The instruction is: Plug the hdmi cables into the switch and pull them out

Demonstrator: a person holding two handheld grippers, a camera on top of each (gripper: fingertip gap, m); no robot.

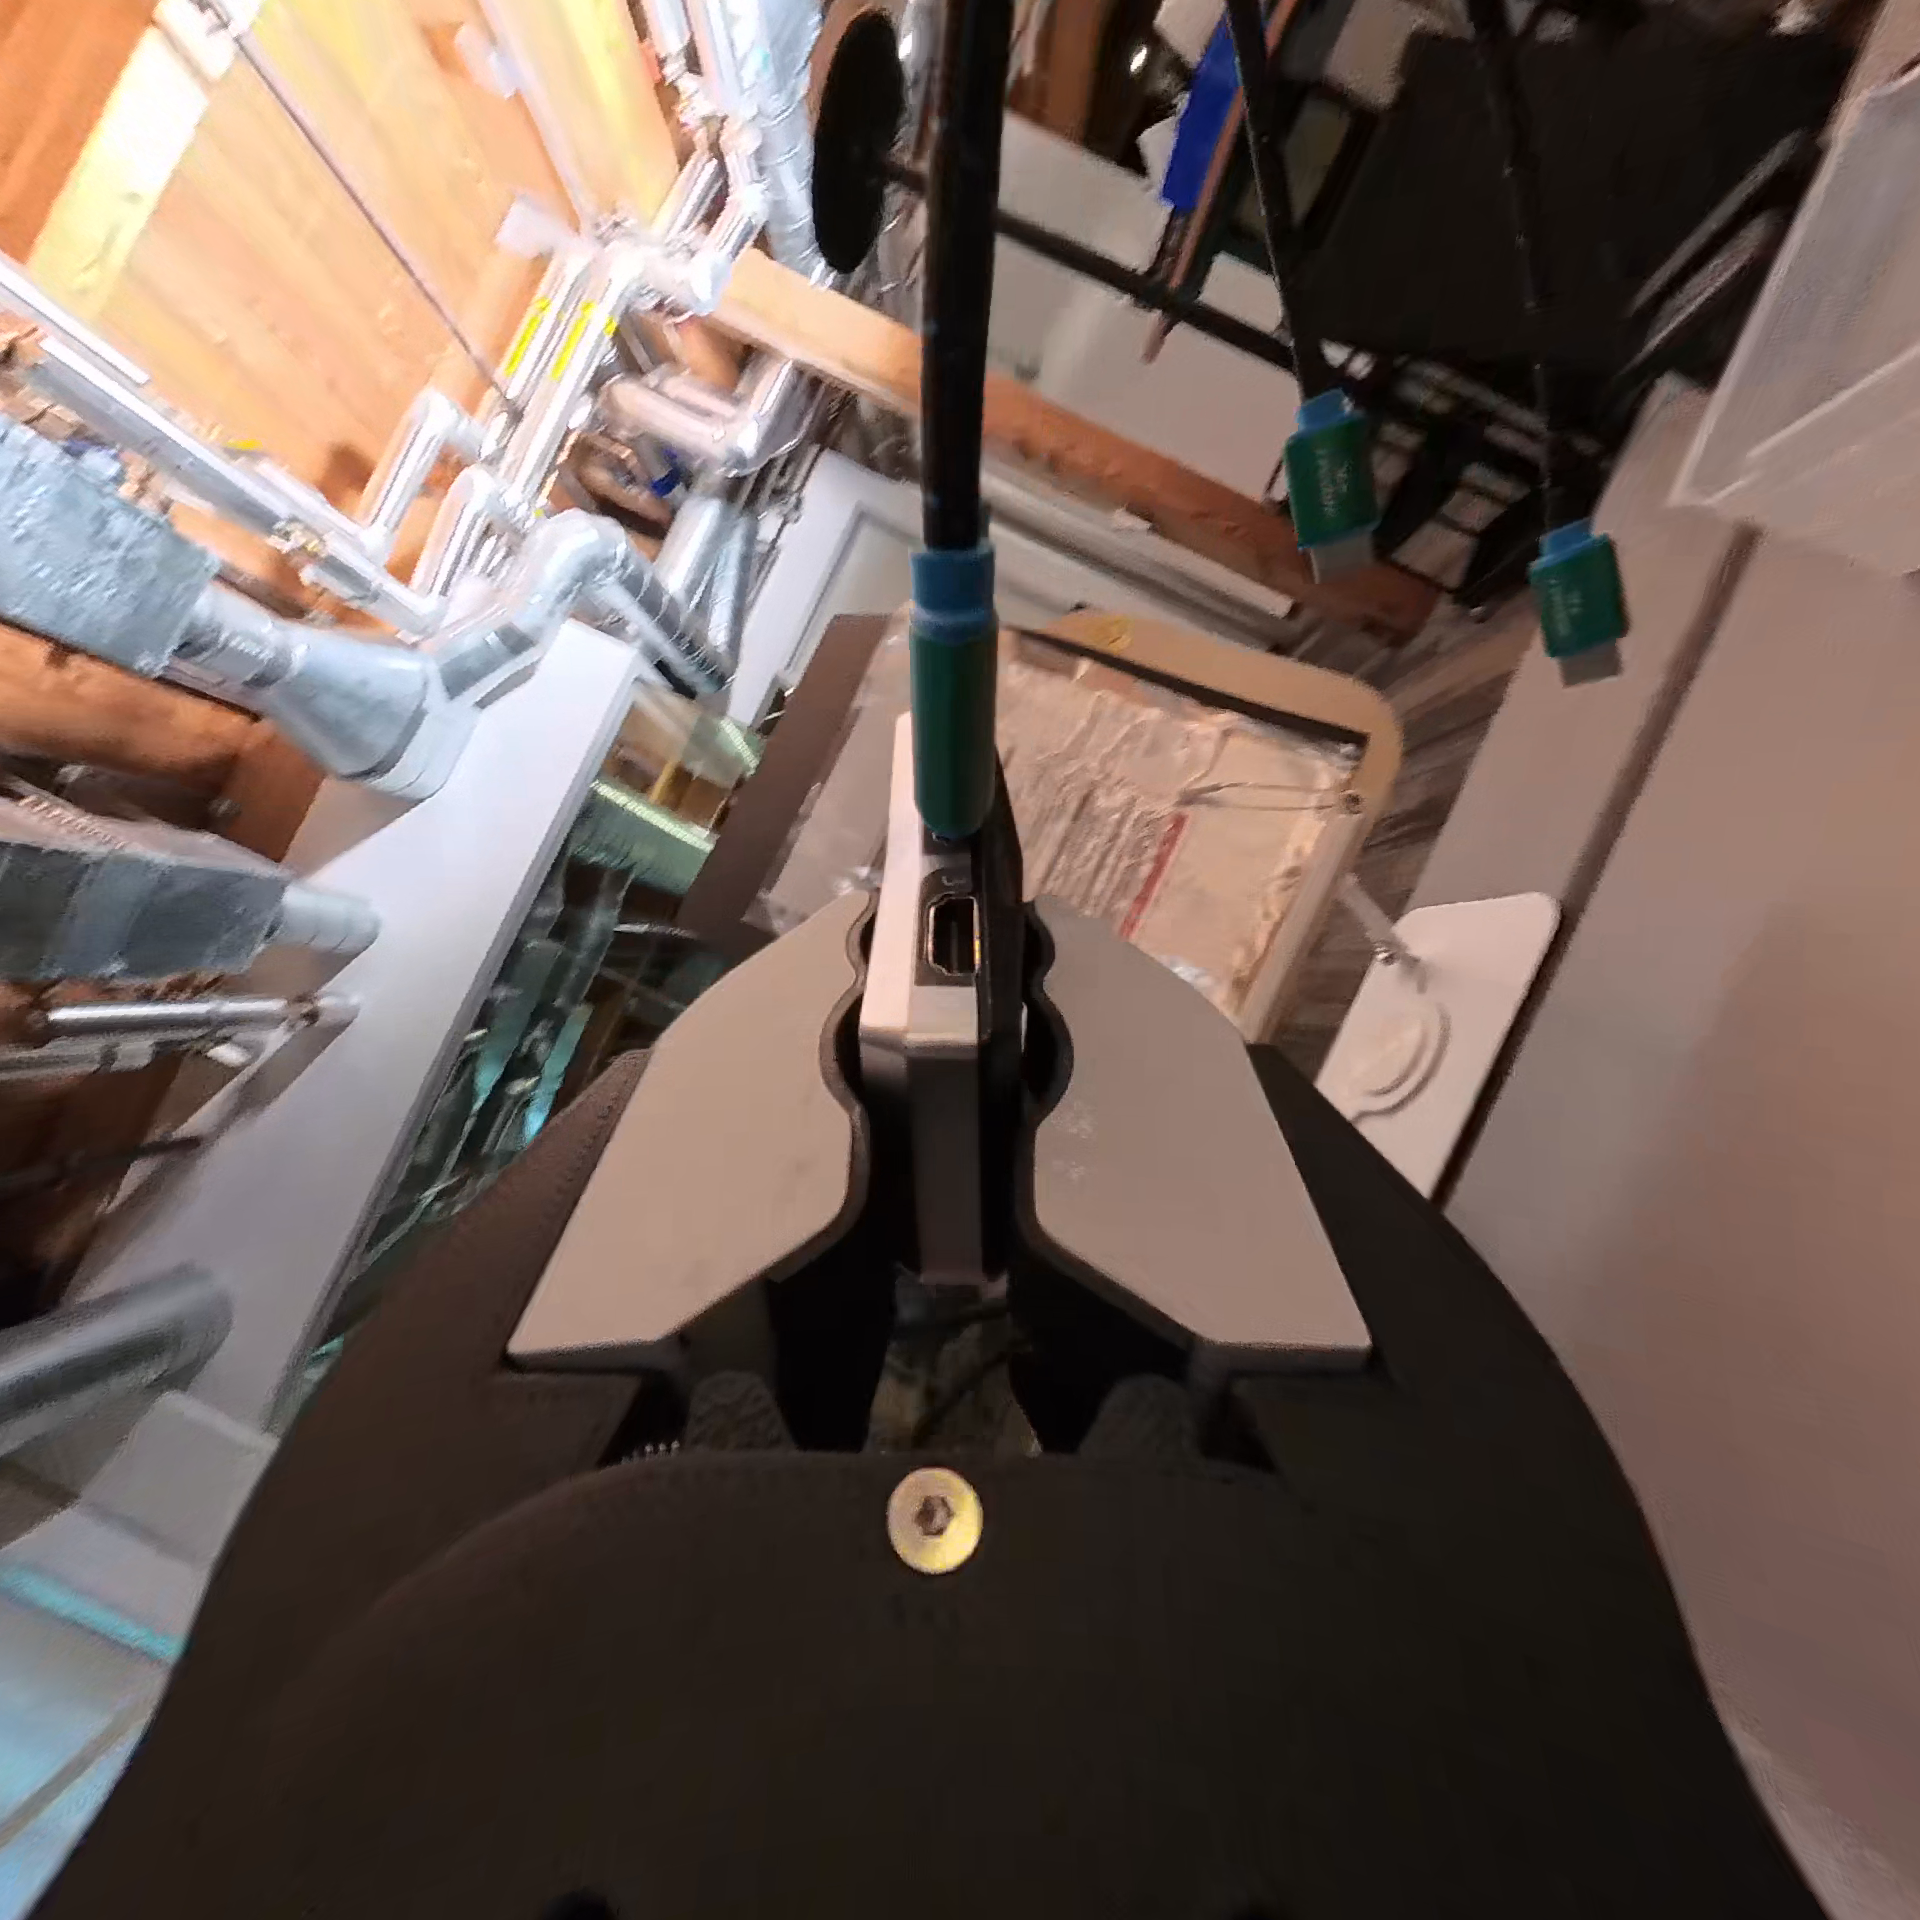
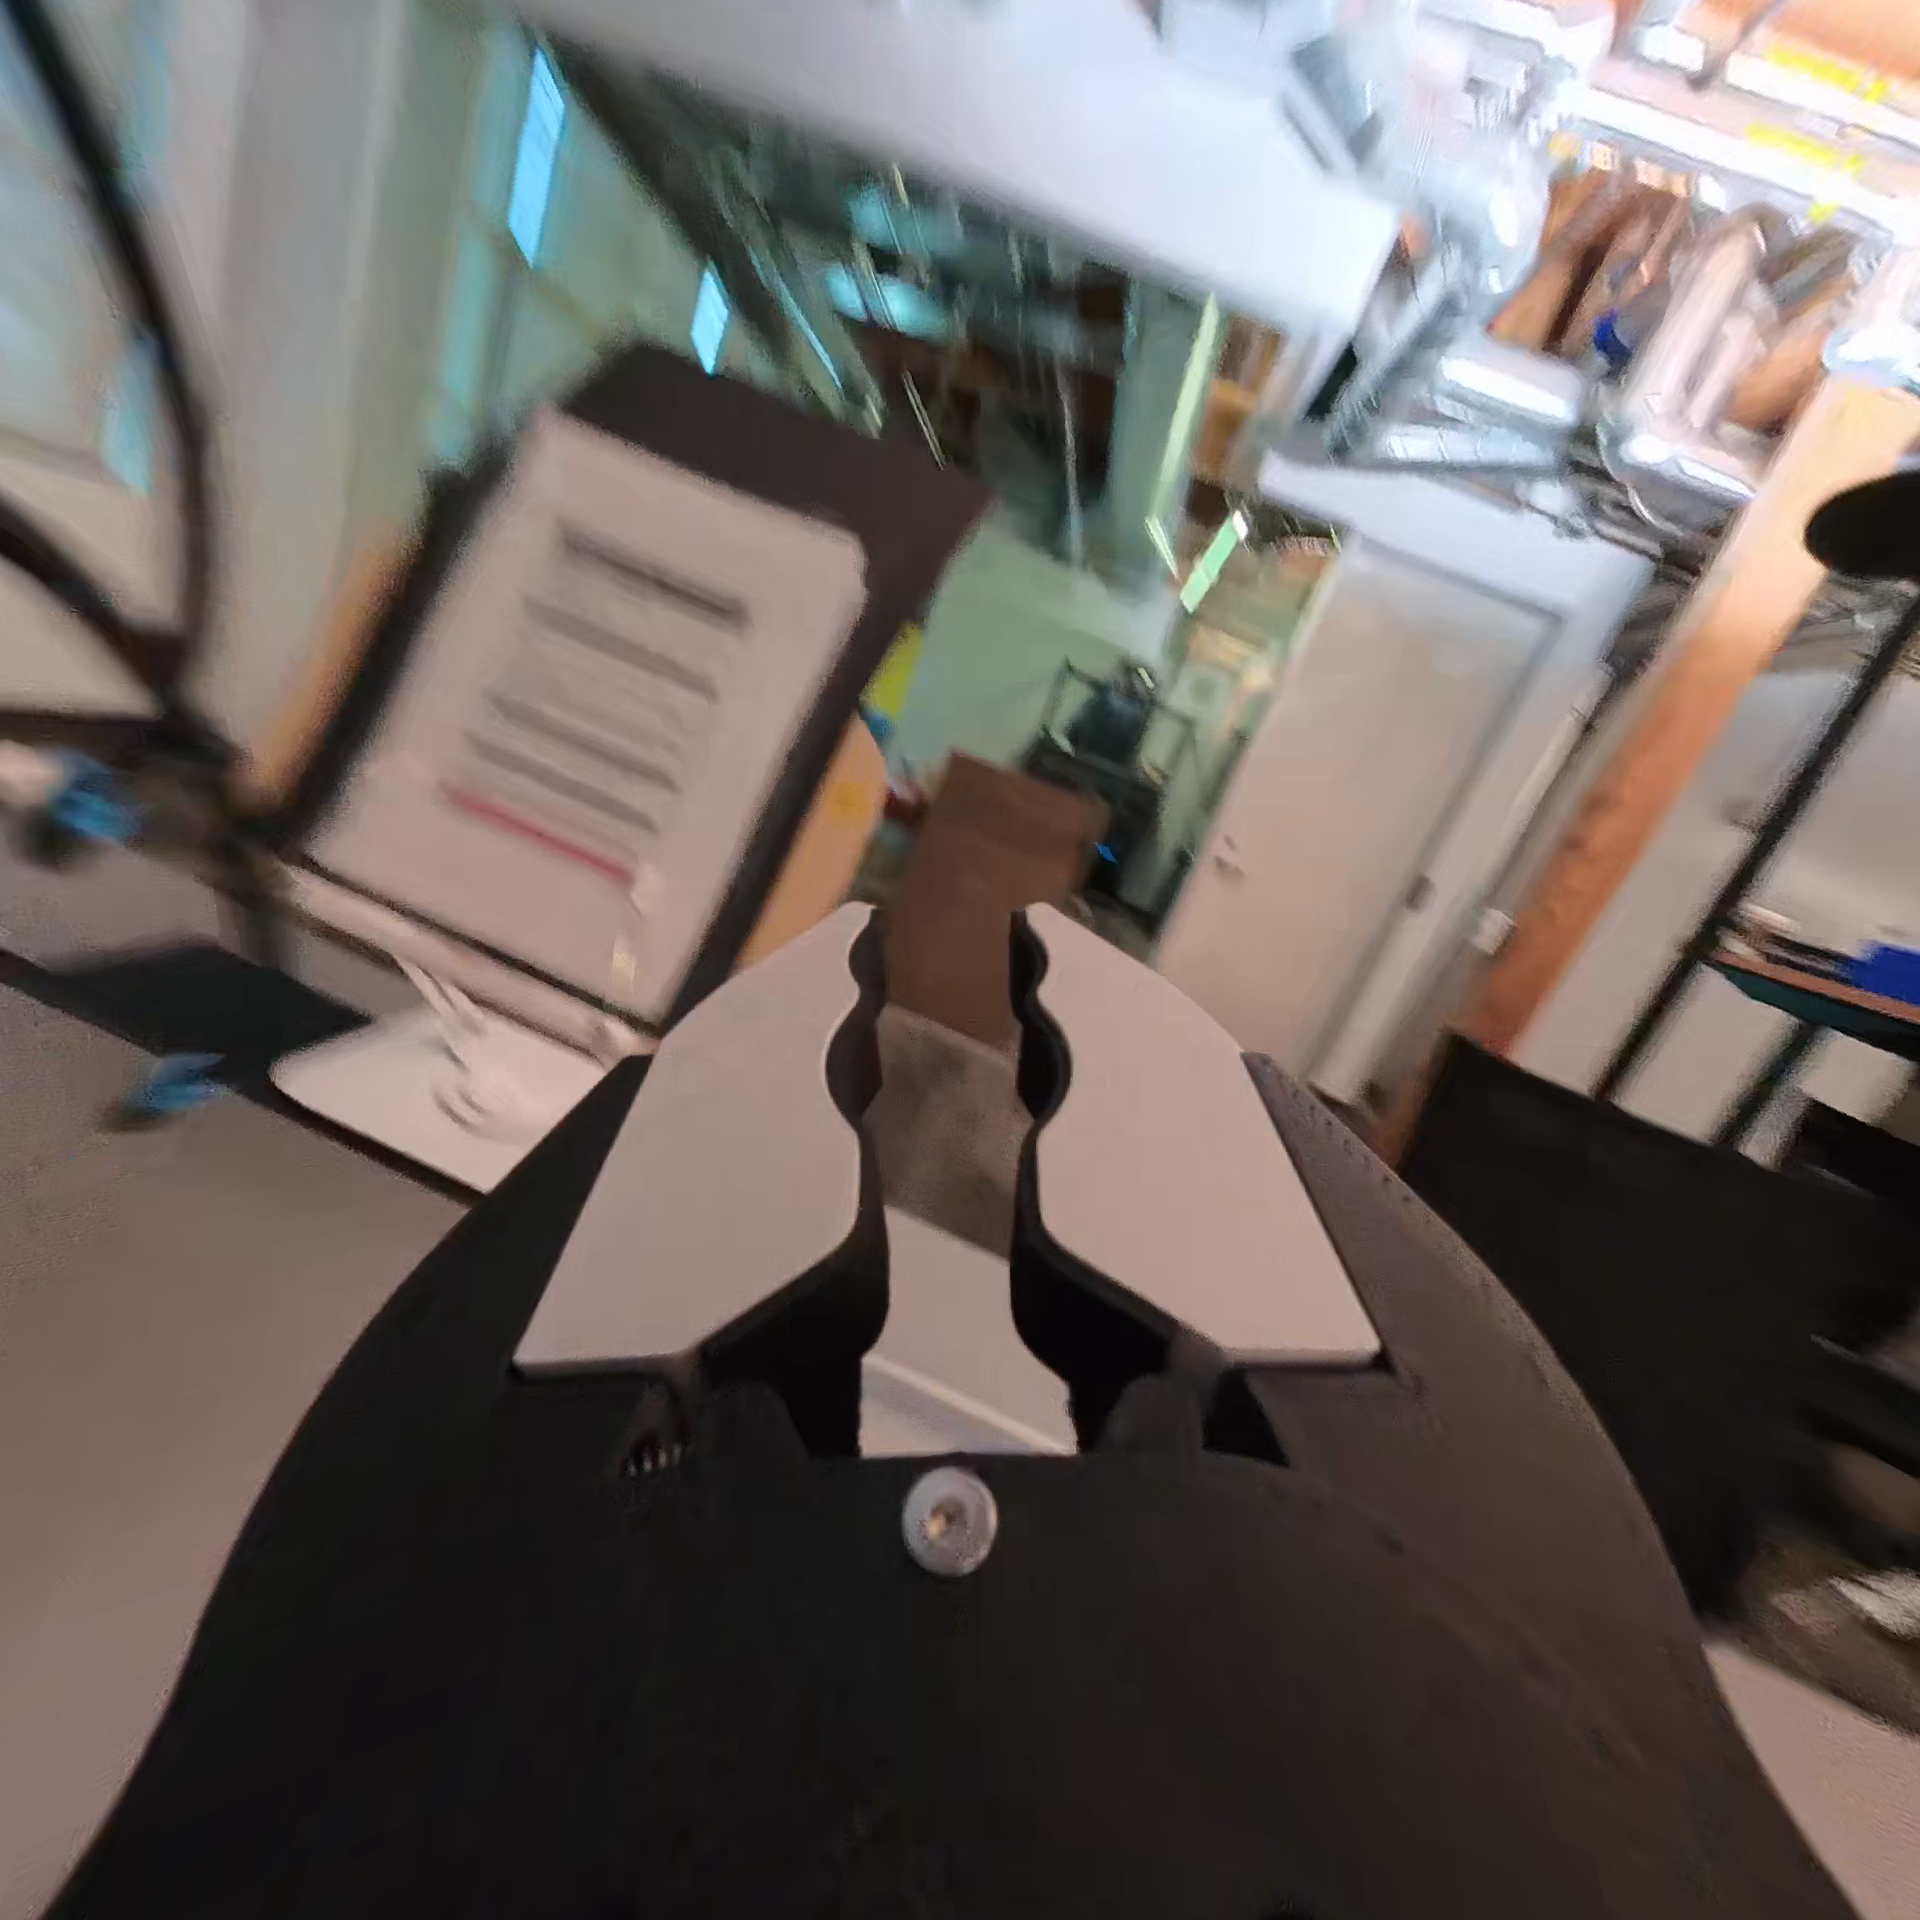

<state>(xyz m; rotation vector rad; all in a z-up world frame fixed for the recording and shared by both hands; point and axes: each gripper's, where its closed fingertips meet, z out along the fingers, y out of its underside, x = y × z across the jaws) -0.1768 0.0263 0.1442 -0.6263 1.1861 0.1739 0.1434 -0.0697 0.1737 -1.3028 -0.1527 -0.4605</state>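
Left gripper (image 1: 940, 987): clamps the slim grey metal switch (image 1: 925, 1091) — one green-shelled plug (image 1: 948, 727) seated in it.
Right gripper (image 2: 945, 977): jaws parted, empty.

Your left gripper (image 1: 940, 935) clamps a grey switch (image 1: 925, 997) edge-on. One green plug (image 1: 948, 743) sits in its far port; two more plugs (image 1: 1330, 483) (image 1: 1579, 603) dangle at the right.

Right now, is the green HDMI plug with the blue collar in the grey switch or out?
In: the green plug meets the grey switch at a port; beside it, another port is empty.
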